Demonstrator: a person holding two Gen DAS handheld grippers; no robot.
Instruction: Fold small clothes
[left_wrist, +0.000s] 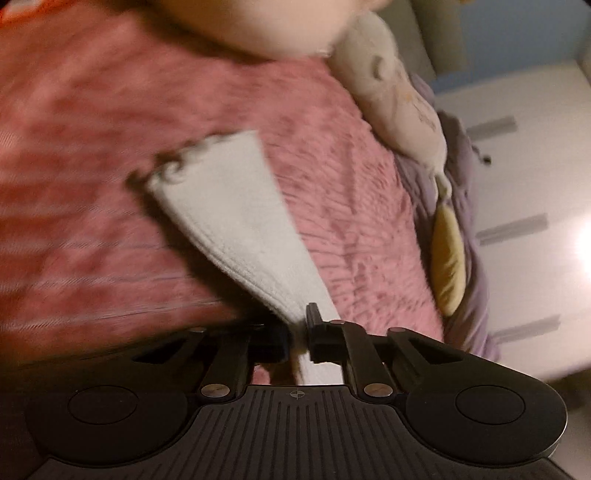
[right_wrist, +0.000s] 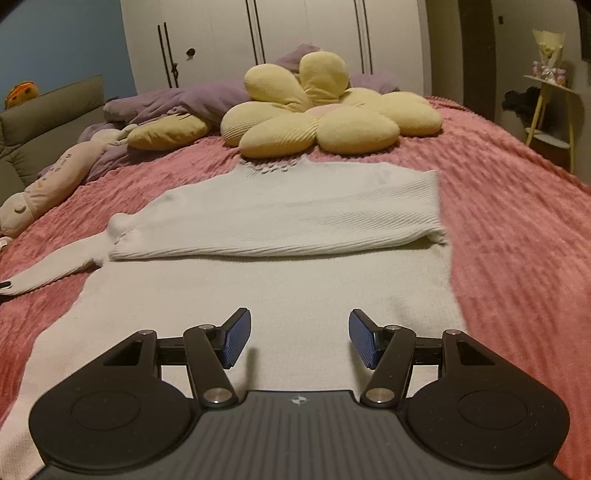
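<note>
1. A white knit sweater (right_wrist: 280, 221) is laid flat on the pink bedspread (right_wrist: 517, 221), collar toward the flower-shaped yellow cushion (right_wrist: 325, 118). Prob spread in the middle of the bed so there's room to fold on all sides.

2. One sleeve has already been folded across the chest and lies as a horizontal band over the body. The right edge looks squared off bc of that.

3. The other sleeve (left_wrist: 236, 221) is pinched at its cuff end by the left gripper (left_wrist: 299, 332), jaws closed tight on the fabric. It's held stretched out from the shoulder, w/ the rest of the sleeve running away over the bedspread. In the right wrist view that sleeve is seen trailing off to the left edge.

4. Held by the cuff most likely so the whole sleeve can be swung over the body in one go w/o bunching. That's a guess tho.

5. The right gripper (right_wrist: 299, 339) is held low over the sweater's lower half, blue pads (right_wrist: 236, 339) wide apart, nothing btwn them. Probably parked there to pin or smooth the hem area while the sleeve gets brought across.

6. A long plush toy (right_wrist: 55, 181) and a purple blanket (right_wrist: 177, 99) are off to the side, not touching the sweater.
</note>
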